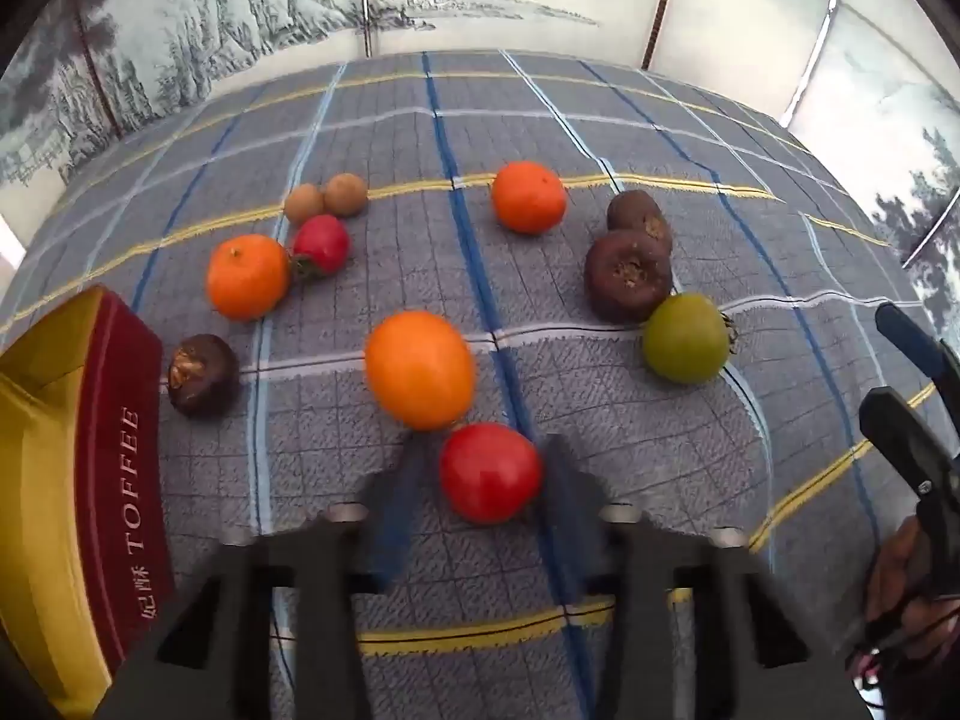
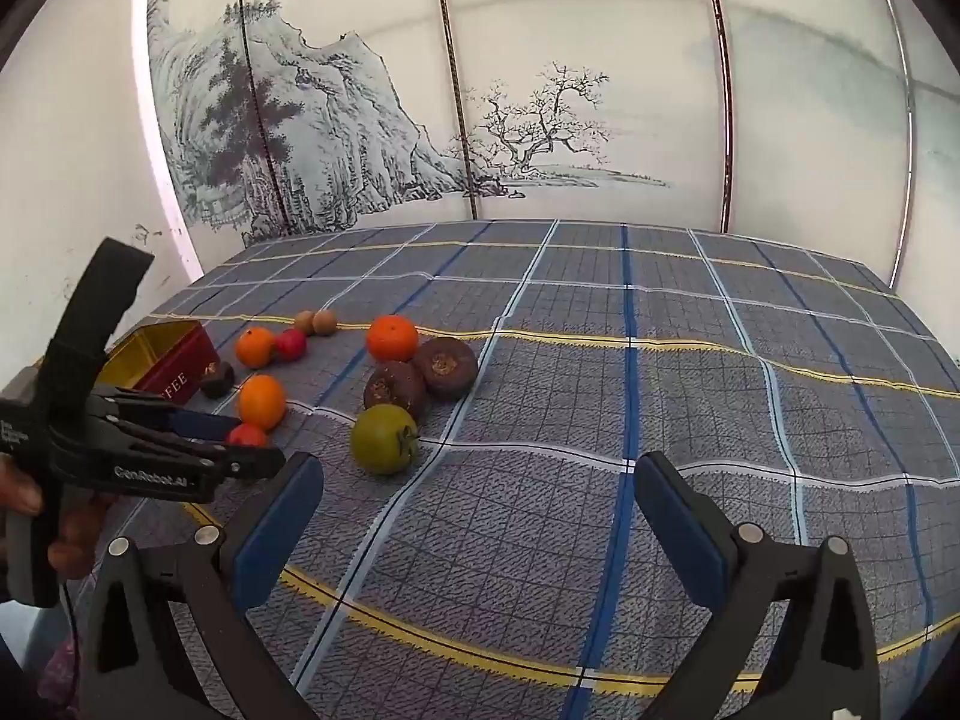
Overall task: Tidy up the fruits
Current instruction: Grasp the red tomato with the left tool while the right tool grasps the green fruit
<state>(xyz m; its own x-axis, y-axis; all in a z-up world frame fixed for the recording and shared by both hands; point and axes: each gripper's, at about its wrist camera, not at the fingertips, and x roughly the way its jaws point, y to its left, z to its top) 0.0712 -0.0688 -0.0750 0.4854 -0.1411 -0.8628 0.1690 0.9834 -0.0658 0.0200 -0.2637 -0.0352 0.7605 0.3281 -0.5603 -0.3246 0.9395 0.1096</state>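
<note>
- A small red tomato-like fruit (image 1: 491, 473) sits between the fingers of my left gripper (image 1: 480, 501), which has closed as narrow as it goes. One finger touches the fruit; the other shows a sliver of gap, so I judge it gripped, ready to lift.
- Just beyond my left fingertips lies an orange fruit (image 1: 420, 369), nearly touching the red one, which leaves little room there.
- Off to the left of that gripper stands an open red and gold toffee tin (image 1: 72, 468), probably where the fruit is meant to go; a dark brown fruit (image 1: 201, 375) lies just beside its wall.
- Farther ahead on the plaid-covered tabletop (image 1: 600, 420) are more orange, red and brown fruits and a green one (image 1: 687, 337), loosely scattered, still unsorted.
- My right gripper (image 2: 477, 513) hangs wide and empty above bare cloth, well to the right of the fruit, seemingly waiting its turn.
- The green fruit (image 2: 384, 439) lies ahead of its left finger.
</note>
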